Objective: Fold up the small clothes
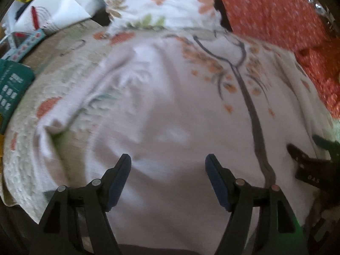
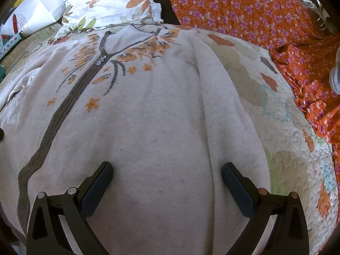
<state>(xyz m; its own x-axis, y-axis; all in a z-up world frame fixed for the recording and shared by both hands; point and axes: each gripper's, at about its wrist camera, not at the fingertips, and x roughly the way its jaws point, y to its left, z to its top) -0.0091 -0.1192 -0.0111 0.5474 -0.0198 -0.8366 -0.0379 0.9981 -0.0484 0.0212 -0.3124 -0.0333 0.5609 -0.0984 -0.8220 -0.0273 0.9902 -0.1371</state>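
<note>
A pale pink knit sweater [image 2: 148, 127] lies flat, front up, on a quilted bedspread, with an orange leaf pattern and a dark grey button band [image 2: 63, 106]. One sleeve [image 2: 223, 97] lies folded along its right side. My right gripper [image 2: 167, 170] is open just above the lower body of the sweater, nothing between its fingers. In the blurred left wrist view the same sweater [image 1: 170, 116] fills the middle. My left gripper [image 1: 167, 159] hangs open over its left half and holds nothing. The right gripper's black fingers [image 1: 301, 153] show at that view's right edge.
The quilted bedspread [image 2: 286, 159] spreads around the sweater. An orange flowered cloth [image 2: 255, 10] lies bunched at the back right, a floral pillow [image 2: 110, 2] at the back. White paper bags [image 1: 59, 10] and a green packet [image 1: 12, 89] sit at the left.
</note>
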